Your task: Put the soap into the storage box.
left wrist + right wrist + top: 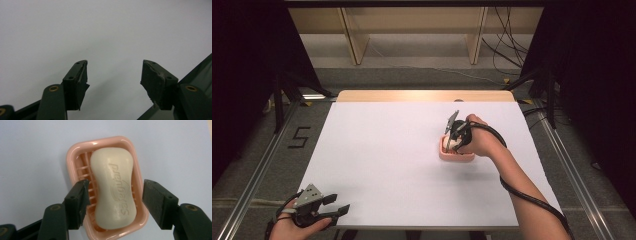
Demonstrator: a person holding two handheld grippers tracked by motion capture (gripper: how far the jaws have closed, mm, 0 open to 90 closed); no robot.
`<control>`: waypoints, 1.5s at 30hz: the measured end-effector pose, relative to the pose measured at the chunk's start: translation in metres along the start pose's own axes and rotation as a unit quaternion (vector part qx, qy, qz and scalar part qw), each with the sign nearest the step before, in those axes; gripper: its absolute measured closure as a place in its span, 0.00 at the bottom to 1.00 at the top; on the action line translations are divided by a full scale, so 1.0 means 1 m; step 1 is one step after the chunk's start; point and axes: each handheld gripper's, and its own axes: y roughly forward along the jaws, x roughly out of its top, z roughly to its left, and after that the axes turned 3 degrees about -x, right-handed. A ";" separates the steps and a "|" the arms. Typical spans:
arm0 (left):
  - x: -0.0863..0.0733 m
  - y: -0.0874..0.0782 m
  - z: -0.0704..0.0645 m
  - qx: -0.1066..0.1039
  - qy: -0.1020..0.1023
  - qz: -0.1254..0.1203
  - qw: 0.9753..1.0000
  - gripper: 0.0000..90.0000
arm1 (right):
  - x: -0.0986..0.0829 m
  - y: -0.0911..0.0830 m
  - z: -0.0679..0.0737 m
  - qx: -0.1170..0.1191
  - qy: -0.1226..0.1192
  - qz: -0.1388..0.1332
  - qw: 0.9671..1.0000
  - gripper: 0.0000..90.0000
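Right tongs [115, 195] gape wide astride soap [113, 187], not touching.

"Safeguard" on soap bar [113, 187]; "5" on floor [300, 136].

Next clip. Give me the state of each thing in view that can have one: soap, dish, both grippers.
Soap: lying flat in the dish, brand side up, not gripped.
Soap dish: upright on the white table, holding the soap.
Right gripper: open, jaws on either side of the soap, not touching it.
Left gripper: open, nothing between the jaws, at the table's near left corner.
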 end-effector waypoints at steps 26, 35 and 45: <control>0.000 -0.001 0.000 0.005 -0.004 -0.008 1.000 0.42 | -0.061 -0.042 0.036 -0.030 0.187 -0.141 0.972 0.50; 0.000 -0.001 0.001 0.011 0.003 -0.007 1.000 0.42 | -0.090 -0.050 0.053 -0.043 0.231 -0.164 0.958 0.56; 0.000 -0.001 0.002 0.009 0.004 0.001 1.000 0.42 | -0.119 -0.044 0.082 -0.029 0.276 -0.175 0.945 0.65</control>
